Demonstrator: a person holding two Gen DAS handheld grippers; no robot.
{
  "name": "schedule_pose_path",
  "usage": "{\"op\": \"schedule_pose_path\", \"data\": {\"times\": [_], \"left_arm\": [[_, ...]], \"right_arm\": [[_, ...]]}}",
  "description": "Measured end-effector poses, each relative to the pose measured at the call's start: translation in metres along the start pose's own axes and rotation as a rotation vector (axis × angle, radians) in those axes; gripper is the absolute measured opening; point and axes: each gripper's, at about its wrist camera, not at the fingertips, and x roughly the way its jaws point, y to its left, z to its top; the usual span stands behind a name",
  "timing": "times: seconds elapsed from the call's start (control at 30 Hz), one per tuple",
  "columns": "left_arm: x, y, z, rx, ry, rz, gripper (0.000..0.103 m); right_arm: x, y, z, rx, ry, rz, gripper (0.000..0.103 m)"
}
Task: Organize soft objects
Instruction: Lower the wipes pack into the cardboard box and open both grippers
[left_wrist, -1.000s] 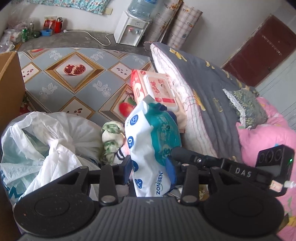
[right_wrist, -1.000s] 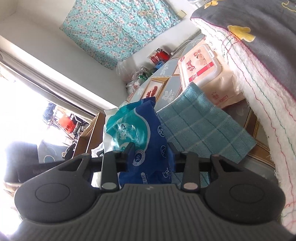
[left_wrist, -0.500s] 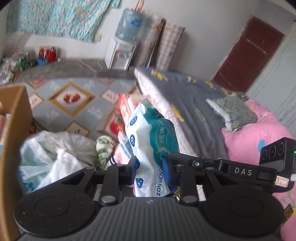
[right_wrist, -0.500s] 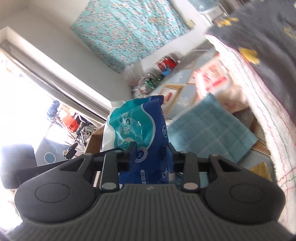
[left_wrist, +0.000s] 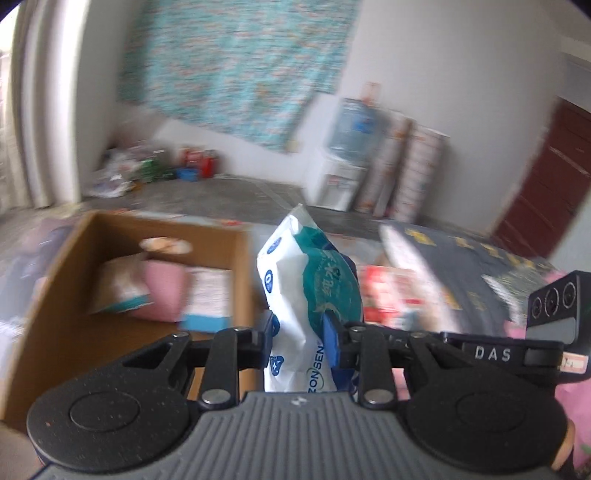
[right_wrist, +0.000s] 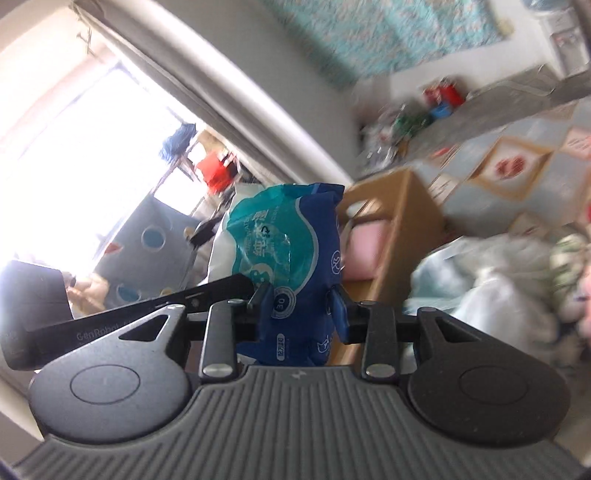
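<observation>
Both the left gripper (left_wrist: 300, 341) and right gripper (right_wrist: 301, 306) pinch one wipes pack (left_wrist: 314, 295) at its lower end. It looks light, squashy and slippery; a hold across its bulkier middle seems safer over the box (left_wrist: 51, 314).

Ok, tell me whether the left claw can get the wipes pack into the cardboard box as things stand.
Probably yes. The left claw grips the wipes pack, and the cardboard box lies open just beside it. The right claw also clamps the pack and must follow or let go.
</observation>
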Motion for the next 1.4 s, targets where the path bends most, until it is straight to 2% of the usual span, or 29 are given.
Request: {"op": "schedule_pose_path", "data": {"times": [0.13,0.23,0.3,0.33,0.4,0.43,0.47,0.53,0.57,0.63,0.67,0.73,0.8,0.93,1.1,1.2,1.23,1.27,1.33,1.4], "left_arm": [[0.016,0.047,0.001,-0.047,0.06,0.07,0.029],[0.043,0.08,0.001,-0.104,0.129,0.037,0.027],[0.068,0.103,0.0,-0.153,0.19,-0.001,0.026],[0.083,0.112,-0.001,-0.163,0.219,-0.016,0.02],[0.114,0.131,-0.012,-0.201,0.301,-0.043,0.019],[0.133,0.139,-0.018,-0.206,0.352,-0.052,0.019],[0.147,0.143,-0.023,-0.205,0.39,-0.028,0.02],[0.159,0.144,-0.026,-0.159,0.411,0.074,0.028],[0.16,0.143,-0.026,-0.14,0.417,0.083,0.031],[0.157,0.145,-0.027,-0.133,0.422,0.07,0.046],[0.156,0.145,-0.027,-0.124,0.426,0.076,0.049],[0.153,0.143,-0.029,-0.08,0.429,0.106,0.062],[0.15,0.145,-0.032,-0.045,0.451,0.136,0.069],[0.148,0.145,-0.037,-0.003,0.498,0.142,0.072],[0.158,0.133,-0.043,0.064,0.533,0.199,0.068],[0.16,0.122,-0.044,0.074,0.519,0.202,0.061],[0.16,0.119,-0.043,0.065,0.514,0.198,0.051],[0.163,0.117,-0.042,0.049,0.517,0.19,0.048],[0.17,0.113,-0.039,-0.002,0.525,0.165,0.047],[0.176,0.109,-0.038,-0.043,0.525,0.187,0.048]], "right_arm": [[0.058,0.016,-0.01,-0.017,0.088,-0.034,0.033],[0.077,0.019,-0.018,-0.043,0.126,-0.082,0.033],[0.076,0.018,-0.02,-0.049,0.128,-0.079,0.032],[0.072,0.02,-0.02,-0.064,0.119,-0.089,0.032],[0.059,0.02,-0.018,-0.111,0.085,-0.131,0.032],[0.049,0.018,-0.015,-0.128,0.072,-0.148,0.032],[0.043,0.016,-0.012,-0.139,0.062,-0.162,0.032],[0.031,0.015,-0.01,-0.159,0.043,-0.178,0.032],[0.027,0.014,-0.009,-0.169,0.035,-0.185,0.032],[0.02,0.011,-0.009,-0.184,0.023,-0.196,0.032],[0.019,0.009,-0.01,-0.182,0.021,-0.194,0.032],[0.019,0.005,-0.012,-0.164,0.024,-0.179,0.033],[0.022,0.002,-0.015,-0.15,0.033,-0.166,0.033],[0.032,0.001,-0.022,-0.14,0.05,-0.14,0.033],[0.028,0.001,-0.023,-0.134,0.035,-0.115,0.033],[0.021,-0.001,-0.022,-0.129,0.019,-0.114,0.033],[0.019,-0.004,-0.022,-0.122,0.019,-0.113,0.033],[0.019,-0.007,-0.022,-0.111,0.02,-0.113,0.033],[0.017,-0.012,-0.023,-0.092,0.022,-0.119,0.033],[0.014,-0.018,-0.024,-0.077,0.018,-0.128,0.033]]}}
